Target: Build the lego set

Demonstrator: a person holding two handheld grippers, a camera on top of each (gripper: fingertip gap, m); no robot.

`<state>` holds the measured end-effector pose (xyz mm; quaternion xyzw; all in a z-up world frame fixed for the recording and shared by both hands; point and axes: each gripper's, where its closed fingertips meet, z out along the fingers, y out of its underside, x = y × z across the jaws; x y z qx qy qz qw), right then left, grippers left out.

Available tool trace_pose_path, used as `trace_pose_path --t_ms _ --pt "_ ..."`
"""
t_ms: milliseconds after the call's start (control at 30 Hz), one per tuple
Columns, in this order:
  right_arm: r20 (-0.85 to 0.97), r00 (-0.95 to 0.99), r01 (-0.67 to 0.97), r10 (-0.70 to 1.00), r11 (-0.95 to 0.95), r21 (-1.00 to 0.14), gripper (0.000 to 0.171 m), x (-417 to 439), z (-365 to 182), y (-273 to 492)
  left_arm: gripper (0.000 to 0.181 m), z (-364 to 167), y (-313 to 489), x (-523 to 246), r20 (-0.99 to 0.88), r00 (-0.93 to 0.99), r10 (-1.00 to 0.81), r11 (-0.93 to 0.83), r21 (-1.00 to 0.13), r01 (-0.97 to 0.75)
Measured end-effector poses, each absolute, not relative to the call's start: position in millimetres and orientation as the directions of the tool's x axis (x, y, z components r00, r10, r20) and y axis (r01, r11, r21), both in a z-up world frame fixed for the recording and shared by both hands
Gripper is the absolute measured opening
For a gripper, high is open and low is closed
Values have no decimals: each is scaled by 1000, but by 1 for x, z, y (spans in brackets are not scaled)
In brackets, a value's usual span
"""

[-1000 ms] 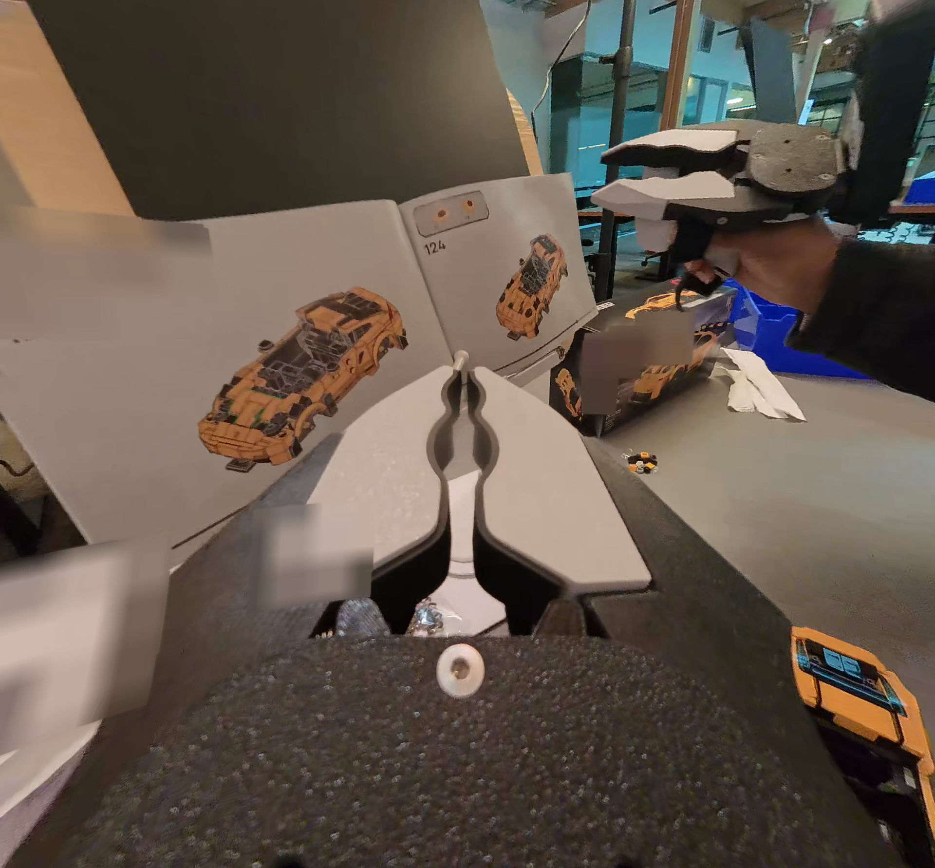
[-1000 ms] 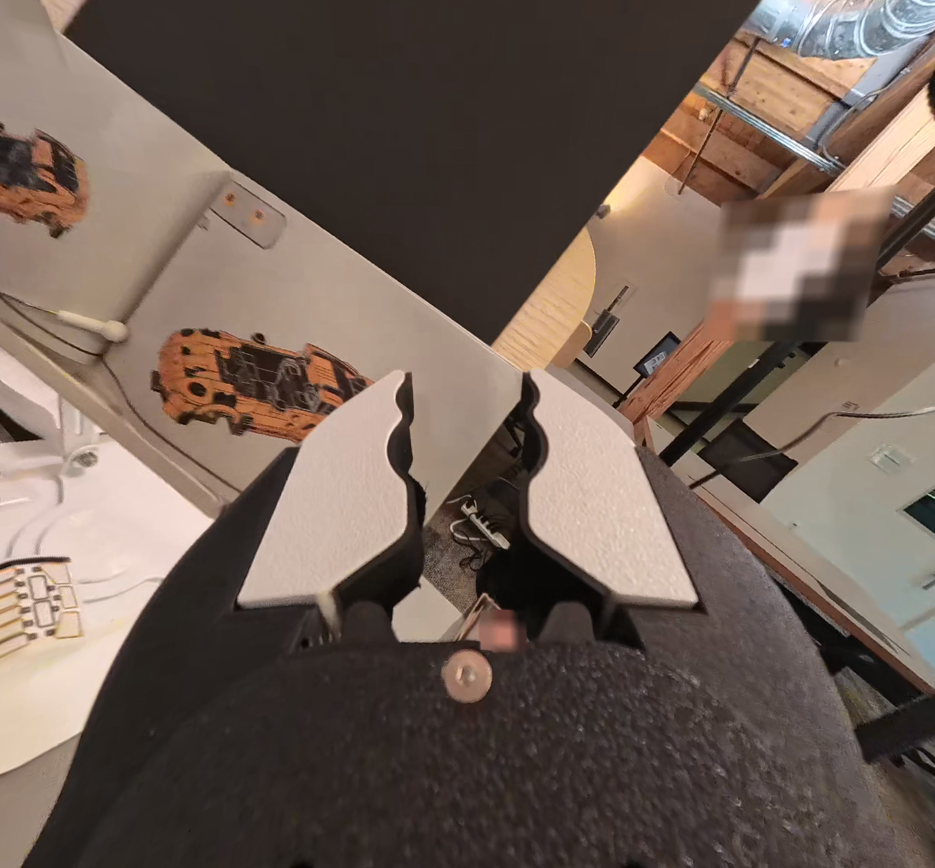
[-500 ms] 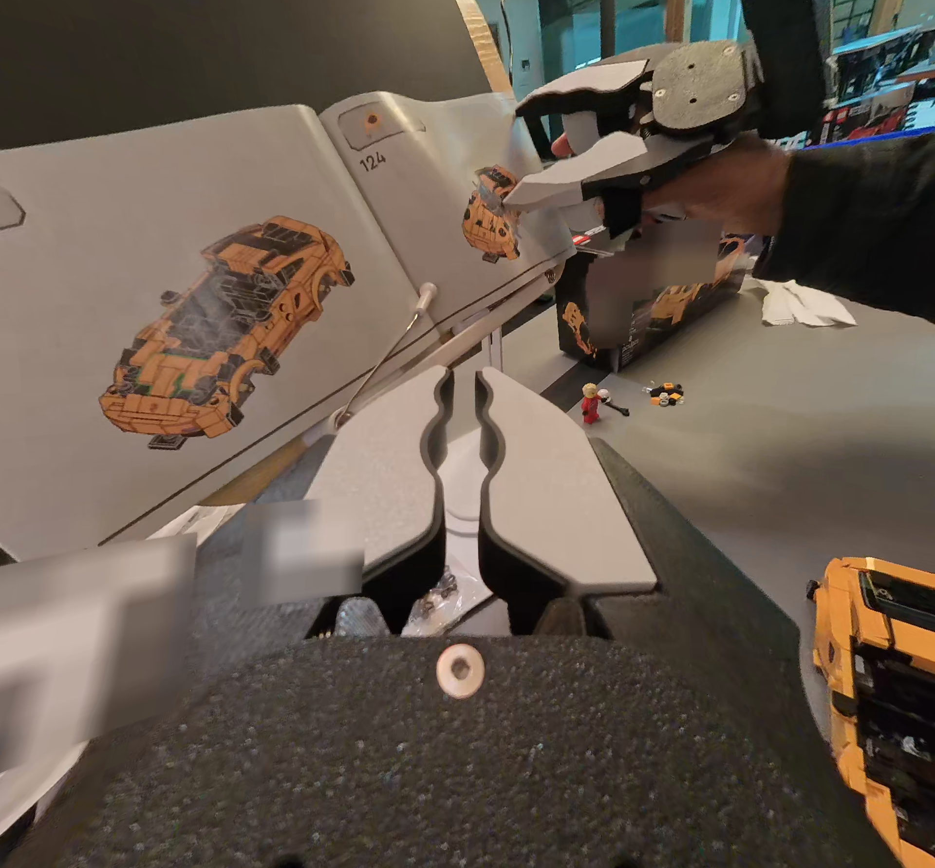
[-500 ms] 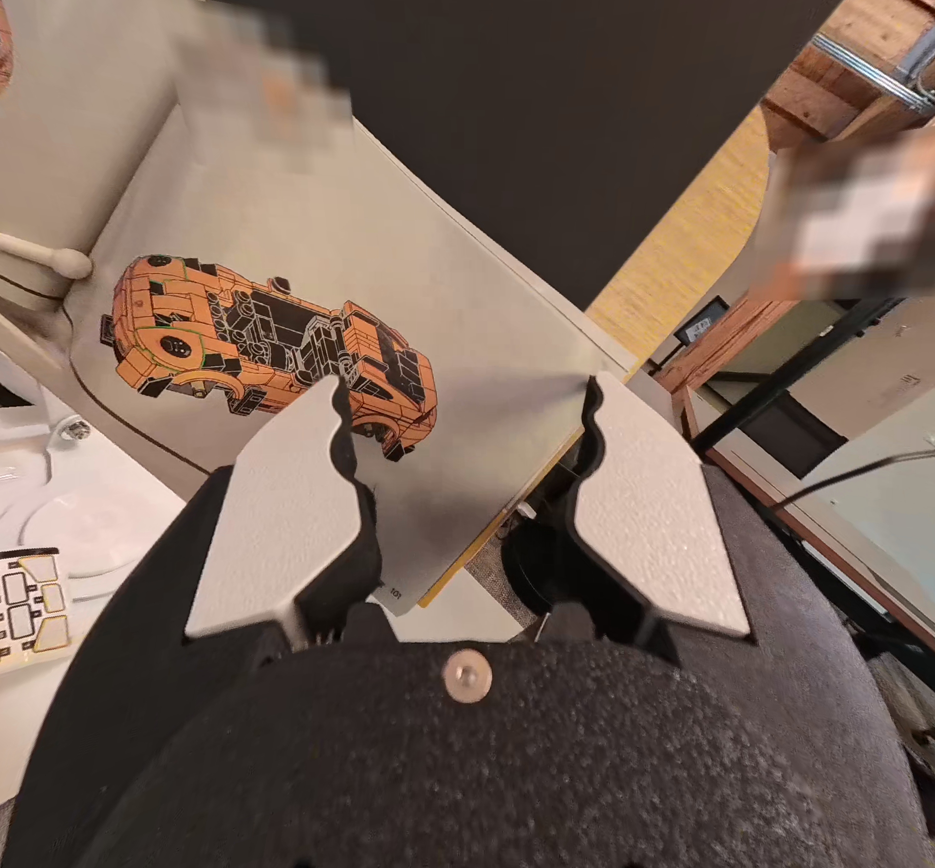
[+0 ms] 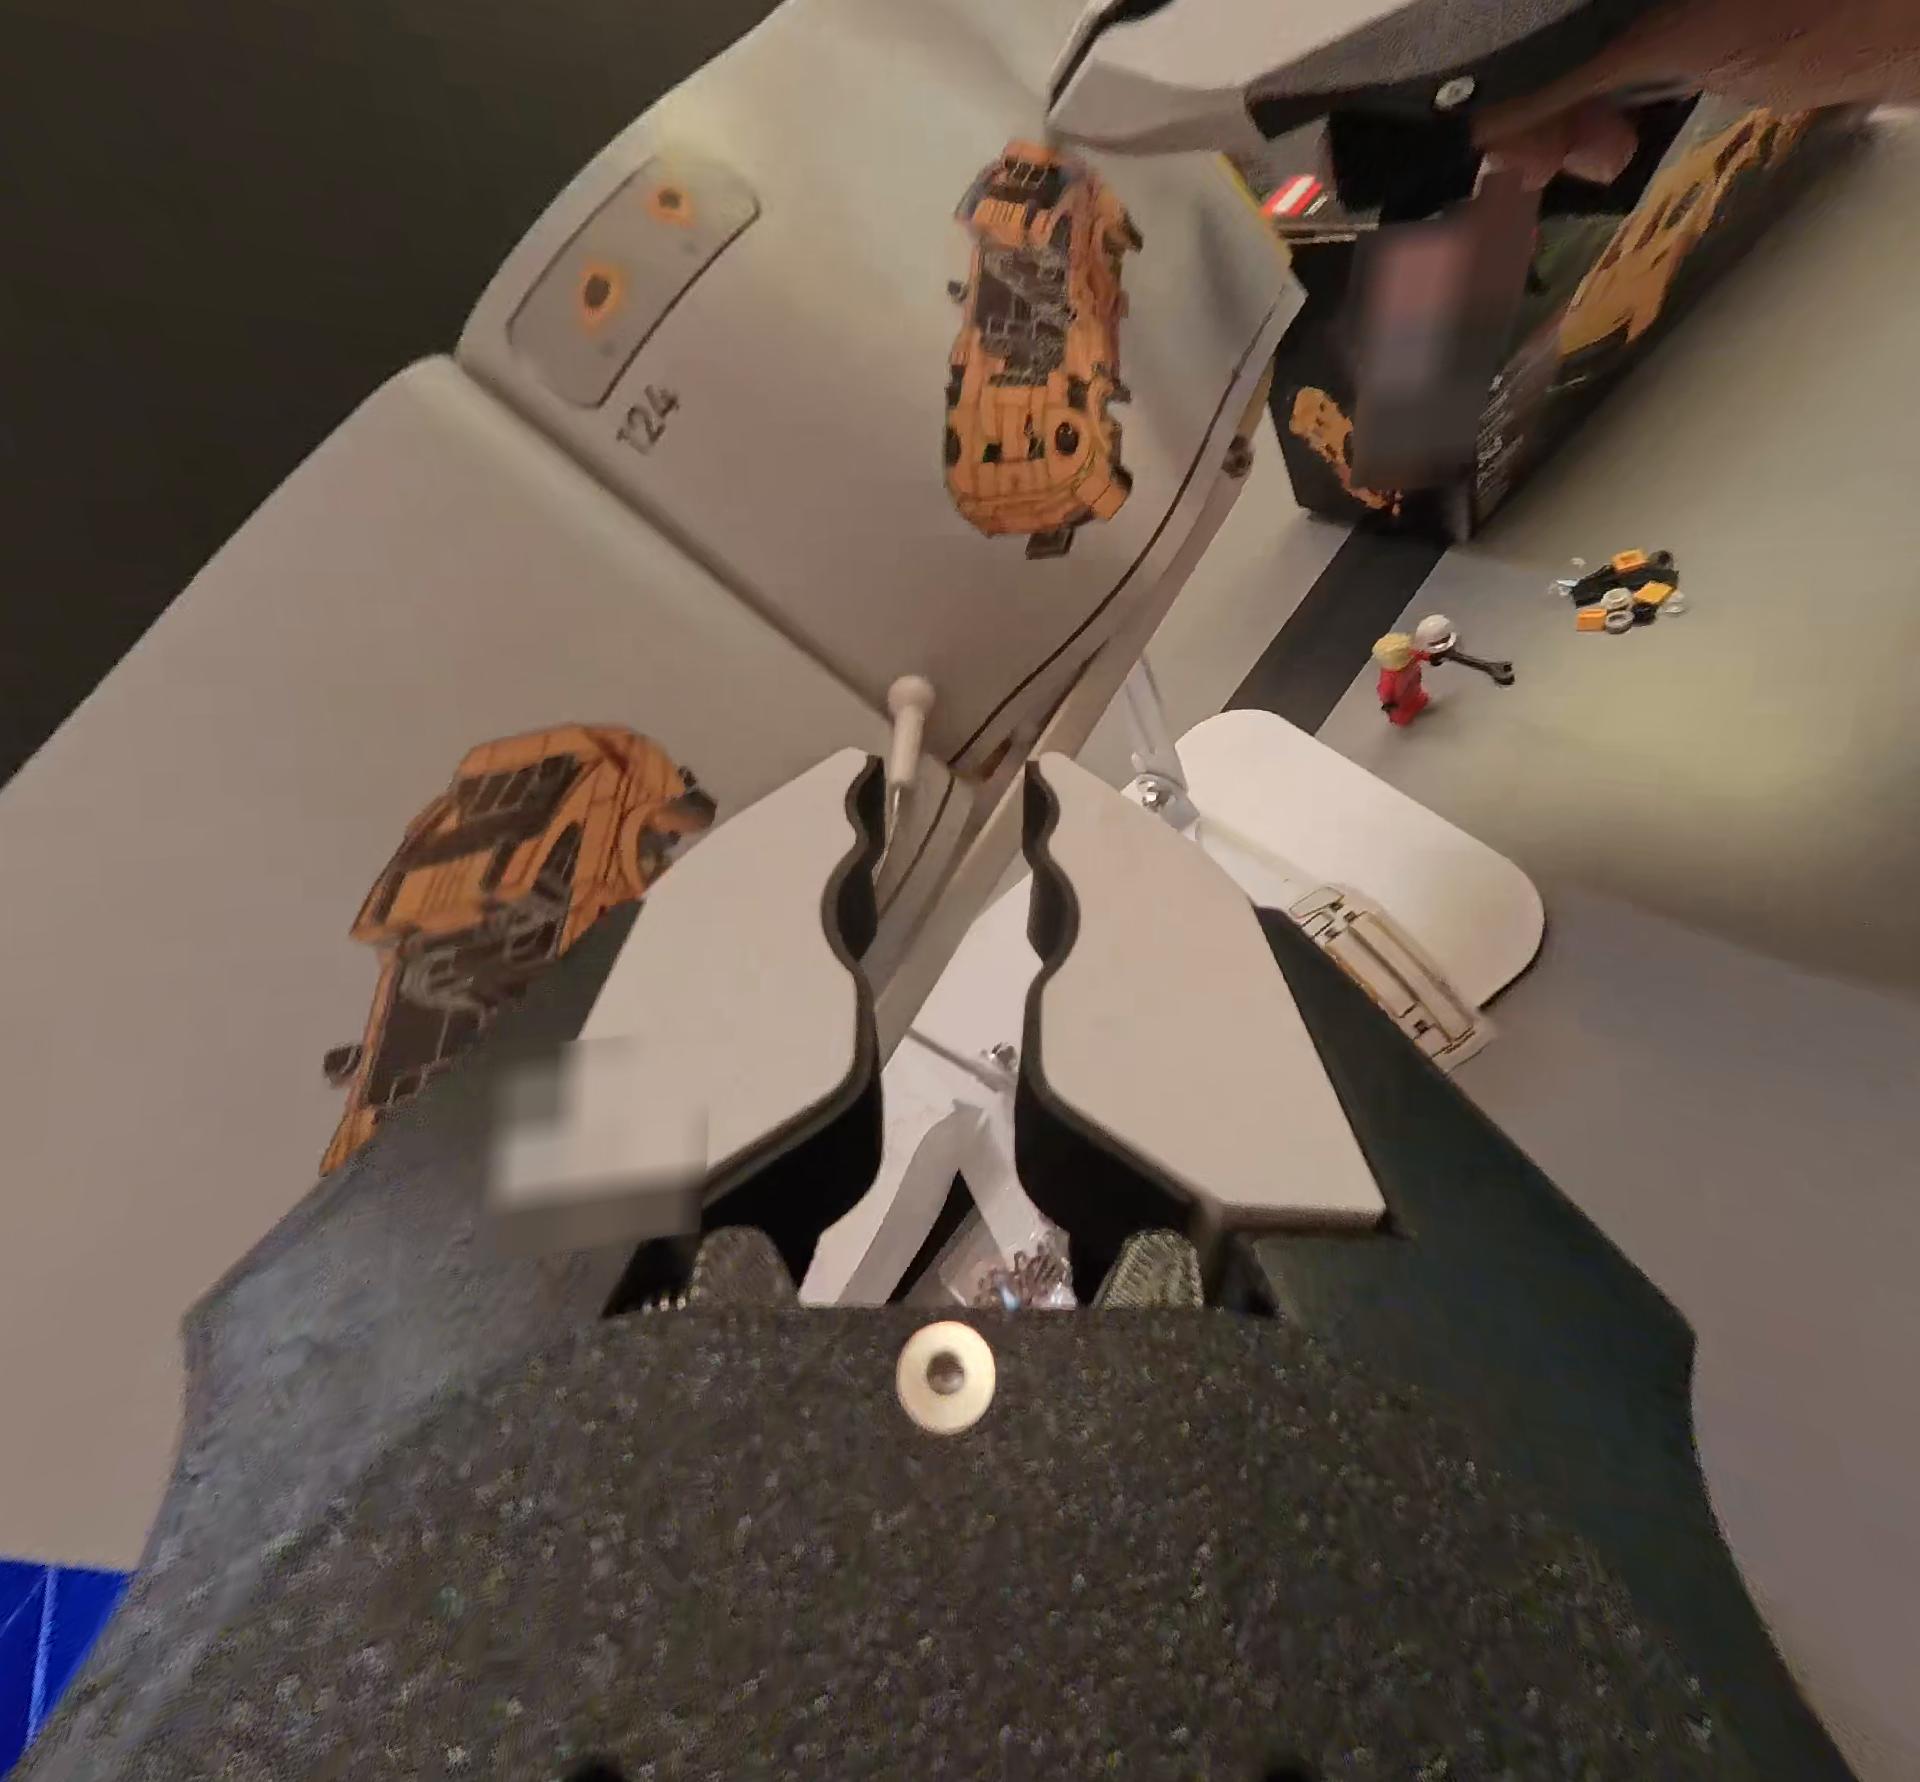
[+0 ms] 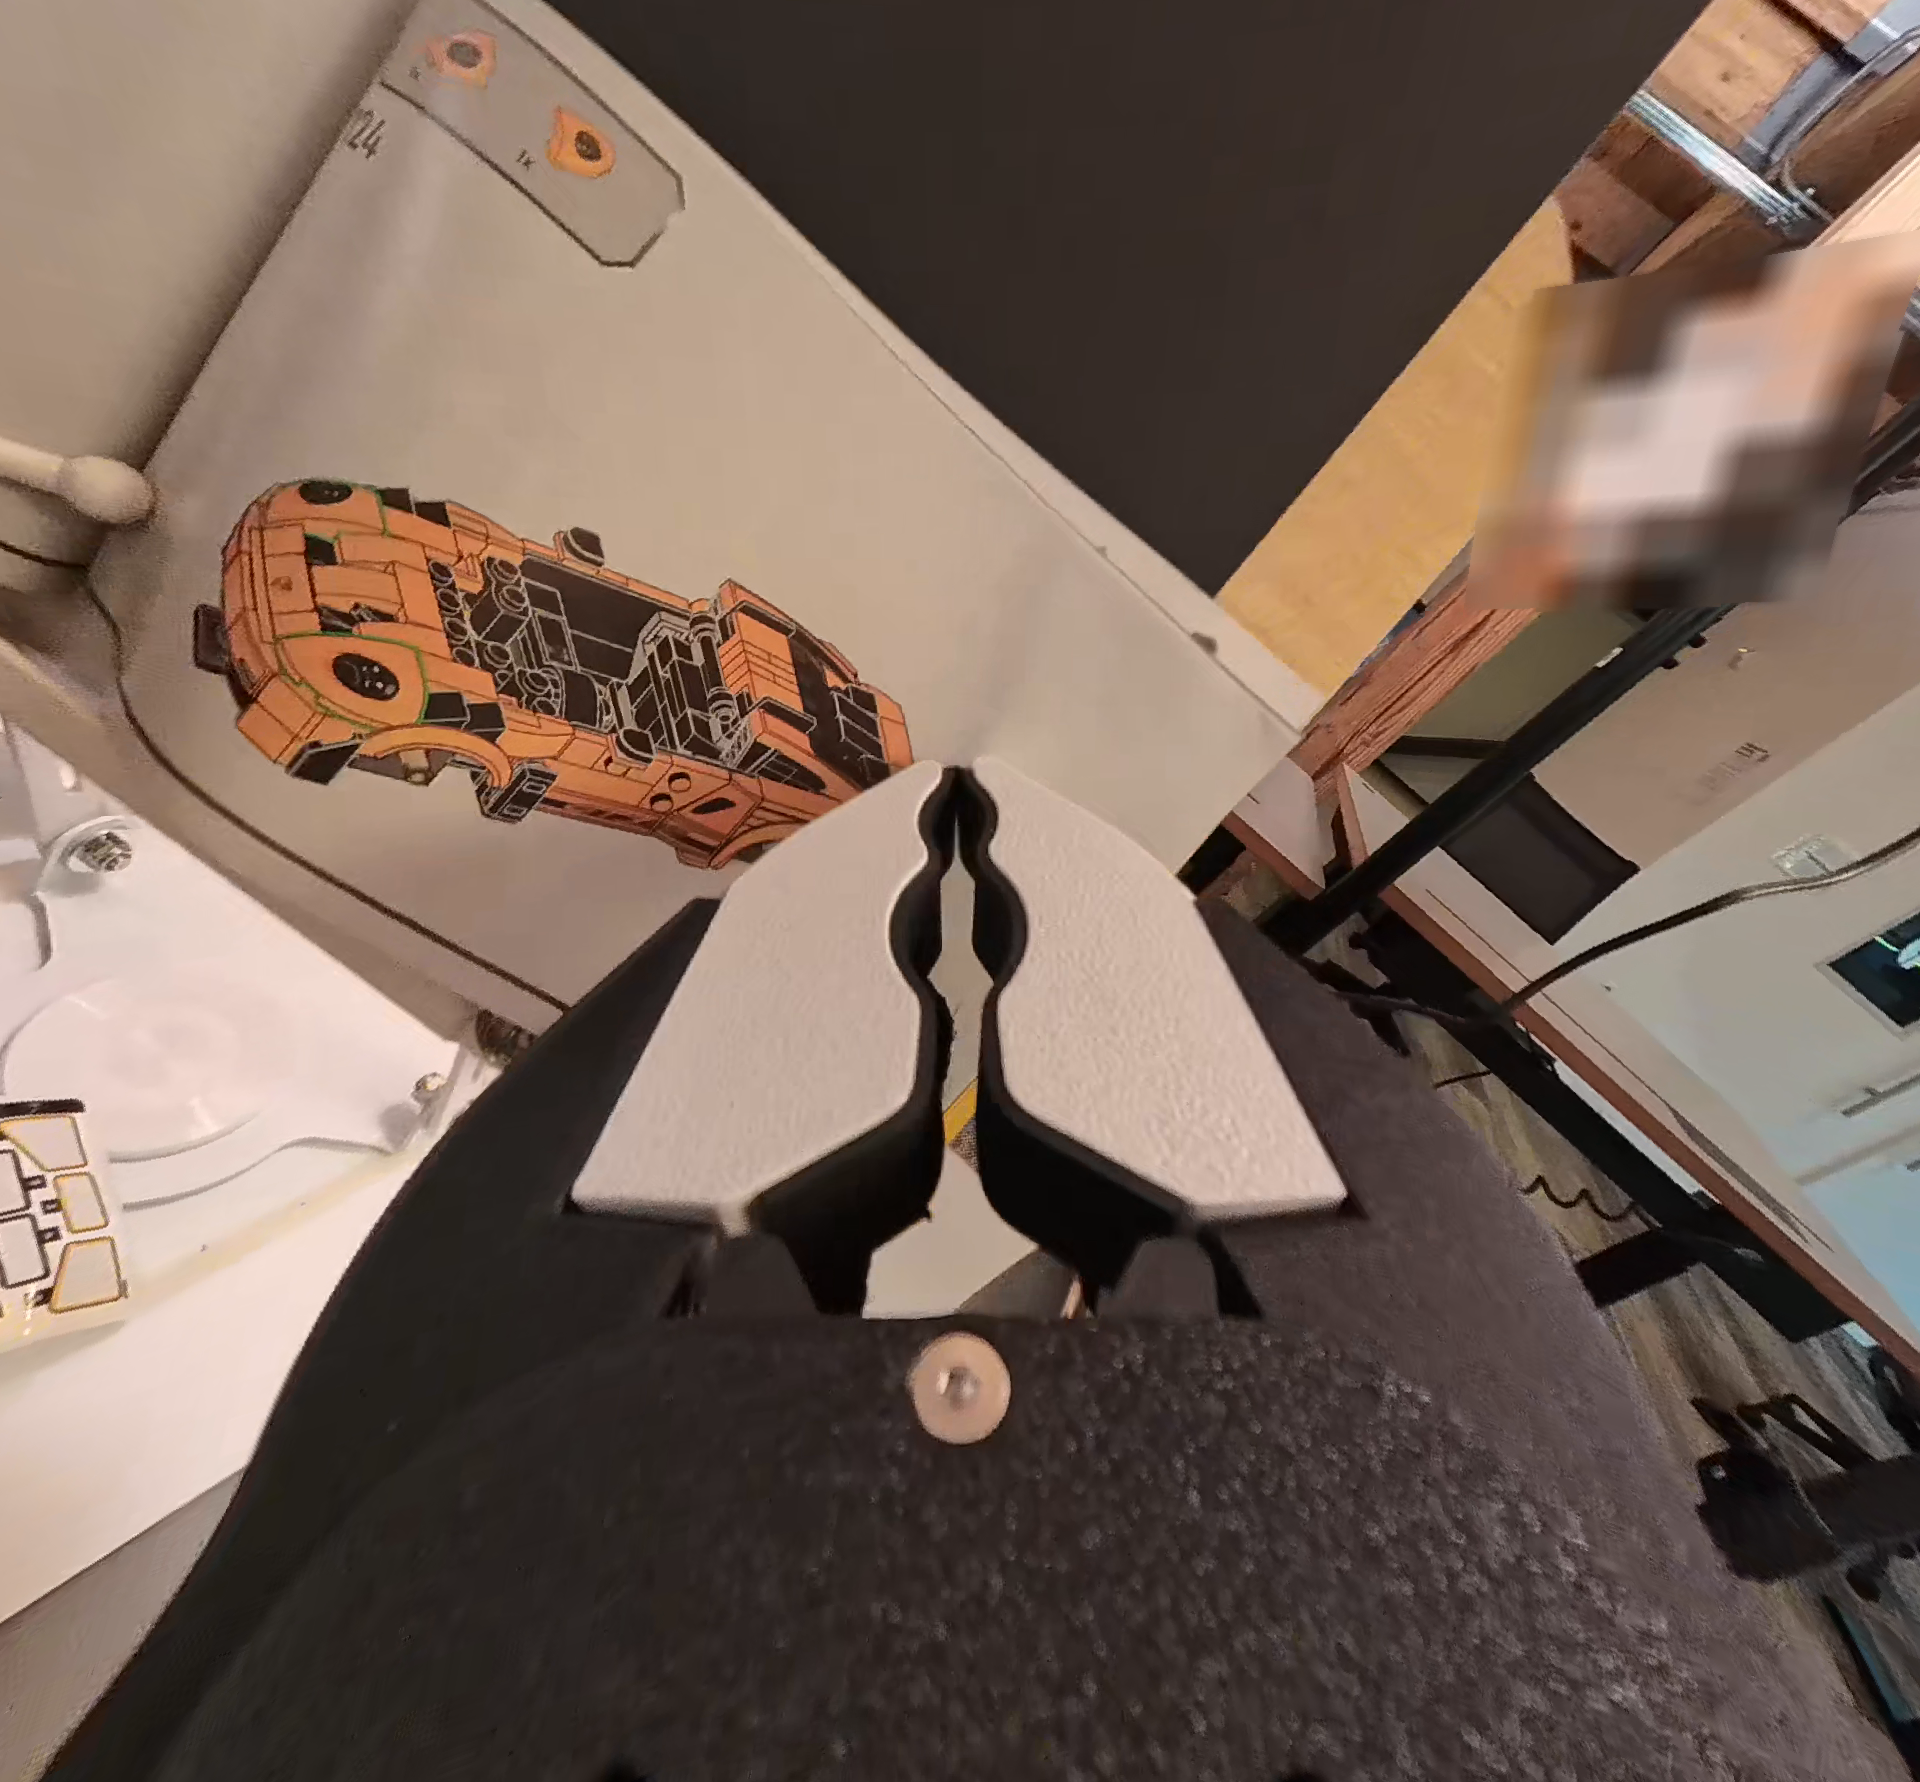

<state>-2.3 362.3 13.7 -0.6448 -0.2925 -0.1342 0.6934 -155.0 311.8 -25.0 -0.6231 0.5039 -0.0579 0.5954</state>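
Note:
The open instruction booklet [image 5: 727, 537] leans on a white stand [image 5: 1351, 849], showing drawings of an orange car. My left gripper [image 5: 945, 776] is open, its tips either side of the booklet's lower edge and the stand's page-holder pin [image 5: 909, 704]. My right gripper [image 6: 958, 782] is shut on the outer edge of the booklet's right-hand page [image 6: 727, 485]; a strip of page shows between its fingers. It also shows in the left wrist view [image 5: 1081, 85] at the top right, over that page's edge, held by a hand.
On the grey table [image 5: 1662, 1213] stand the black lego box [image 5: 1558, 350], a red minifigure [image 5: 1403, 683] and a small pile of loose parts [image 5: 1621, 589]. A sticker sheet [image 5: 1382, 974] lies on the stand's base, also seen in the right wrist view [image 6: 42, 1213]. Tip to tip, the grippers are about 15 cm apart. The red minifigure [image 5: 1403, 683] lies around 20 cm away from my right fingertips.
My right gripper went from wide open around the page's edge to shut on it. My left gripper rolled, came closer to the booklet's lower edge and opened wider.

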Motion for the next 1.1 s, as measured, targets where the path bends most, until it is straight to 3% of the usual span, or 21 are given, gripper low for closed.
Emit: trace_pose_path --t_ms 67,100,200,267,600,667,900,1100 --pt "568 804 549 177 148 -823 0 0 16 359 25 -21 309 -150 -533 482 -695 224 -798 -560" --pt "565 810 540 160 172 -824 9 3 21 357 25 -20 309 -149 -538 482 -691 224 -794 -565" --pt "516 836 494 186 153 -856 70 9 28 364 27 -21 312 -148 -530 487 -694 213 -797 -565" --pt "484 839 474 247 105 -874 83 7 22 373 30 -23 313 -147 -511 492 -705 193 -806 -559" --pt "588 802 566 106 182 -804 60 13 31 369 30 -30 310 -143 -503 477 -720 192 -806 -560" --pt "602 797 587 40 183 -789 41 22 37 367 30 -31 310 -142 -503 478 -720 192 -806 -560" --pt "639 762 644 -103 225 -731 4 35 46 354 29 -19 303 -129 -502 475 -723 227 -822 -523" --pt "603 794 600 -82 275 -752 1 34 52 340 43 4 317 -104 -657 461 -596 342 -728 -594"
